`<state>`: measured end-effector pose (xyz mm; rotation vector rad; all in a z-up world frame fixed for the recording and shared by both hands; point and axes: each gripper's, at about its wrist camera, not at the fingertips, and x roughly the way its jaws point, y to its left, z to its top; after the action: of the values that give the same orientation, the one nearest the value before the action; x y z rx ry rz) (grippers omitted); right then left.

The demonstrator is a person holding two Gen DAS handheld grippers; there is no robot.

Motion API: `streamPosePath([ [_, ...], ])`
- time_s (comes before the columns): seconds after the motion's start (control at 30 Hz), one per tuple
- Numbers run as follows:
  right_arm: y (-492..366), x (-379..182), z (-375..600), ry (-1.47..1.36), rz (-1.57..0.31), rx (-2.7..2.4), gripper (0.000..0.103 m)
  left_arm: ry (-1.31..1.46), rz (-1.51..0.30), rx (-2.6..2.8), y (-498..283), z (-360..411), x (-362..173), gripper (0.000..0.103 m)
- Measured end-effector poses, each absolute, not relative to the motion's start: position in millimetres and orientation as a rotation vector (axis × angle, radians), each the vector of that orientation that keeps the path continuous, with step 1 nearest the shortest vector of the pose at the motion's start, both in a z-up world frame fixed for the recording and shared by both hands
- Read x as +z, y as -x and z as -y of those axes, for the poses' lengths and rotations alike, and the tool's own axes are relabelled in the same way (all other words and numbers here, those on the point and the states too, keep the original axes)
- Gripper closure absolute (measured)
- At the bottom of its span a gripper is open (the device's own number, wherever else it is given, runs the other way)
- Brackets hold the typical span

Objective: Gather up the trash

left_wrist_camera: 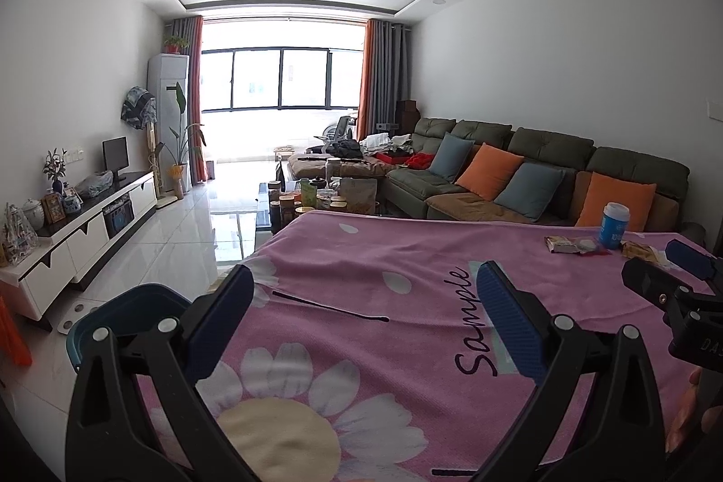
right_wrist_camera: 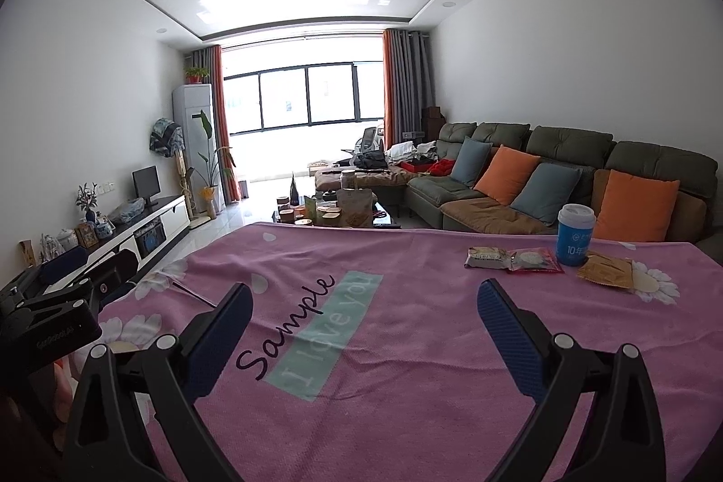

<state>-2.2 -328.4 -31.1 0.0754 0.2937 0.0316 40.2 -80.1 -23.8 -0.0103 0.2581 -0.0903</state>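
Note:
On the pink flowered cloth at the far right lie snack wrappers: a pale packet, a red-edged packet and a brown packet. A blue cup with a white lid stands upright among them. The same wrappers and blue cup show at the far right in the left wrist view. My right gripper hovers open over the cloth, well short of the wrappers, holding nothing. My left gripper is open and empty over the cloth's left part. A dark teal bin sits beside the table's left edge.
A green sofa with orange and blue cushions runs behind the table on the right. A low coffee table crowded with jars stands beyond the far edge. A white TV cabinet lines the left wall. Tiled floor lies between.

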Motion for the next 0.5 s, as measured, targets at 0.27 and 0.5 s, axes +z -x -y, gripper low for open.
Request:
streamPosePath([
  [0.27,1.1,-28.9,326.5,-0.067,-0.29,0.033,0.007,0.007,-0.252,-0.086,-39.6,79.5,-24.1,0.006],
  [0.5,-0.6,-27.7,326.1,-0.066,-0.284,0.034,0.007,0.011,-0.252,-0.085,-39.3,78.2,-23.5,0.006],
])
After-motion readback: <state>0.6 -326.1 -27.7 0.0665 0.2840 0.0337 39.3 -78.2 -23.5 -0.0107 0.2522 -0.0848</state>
